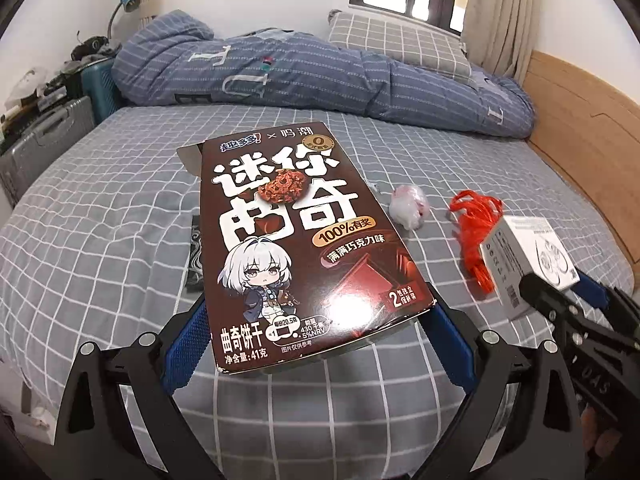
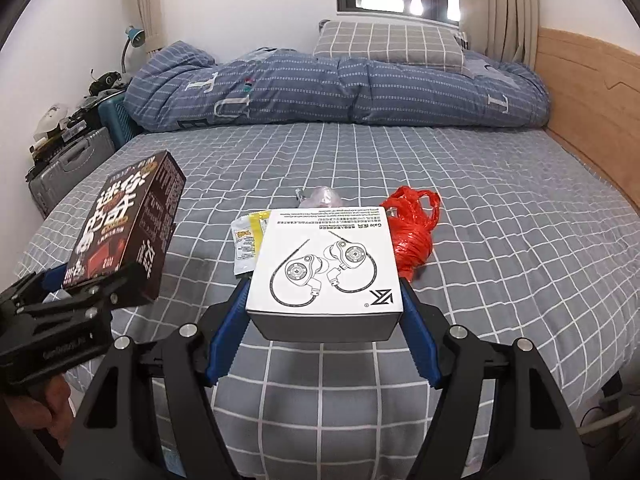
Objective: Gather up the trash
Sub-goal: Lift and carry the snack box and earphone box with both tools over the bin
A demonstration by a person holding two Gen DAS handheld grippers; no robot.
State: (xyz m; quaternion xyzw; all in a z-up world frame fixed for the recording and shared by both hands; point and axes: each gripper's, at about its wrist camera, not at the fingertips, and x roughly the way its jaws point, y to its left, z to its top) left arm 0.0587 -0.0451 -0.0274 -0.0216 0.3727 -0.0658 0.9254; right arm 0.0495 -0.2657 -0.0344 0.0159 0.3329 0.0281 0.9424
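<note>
So my left tool (image 1: 320,312) is clamped on the brown cardboard cookie box (image 1: 296,240), and my right tool (image 2: 324,312) is clamped on the white earphone box (image 2: 324,264), both held up over the grey checked bed (image 2: 480,240). A crumpled red plastic bag (image 2: 412,232), a clear wad of plastic (image 1: 410,210) and a yellow-white sachet (image 2: 250,244) lie on the sheet.

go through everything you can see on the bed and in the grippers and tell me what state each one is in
Brown cardboard cookie box: lifted, end flap open.
White cardboard earphone box: lifted, closed.
Left gripper: shut on cookie box.
Right gripper: shut on earphone box.
Red plastic bag: crumpled on bed.
Clear plastic wad: balled up.
Yellow-white sachet: lying flat.
</note>
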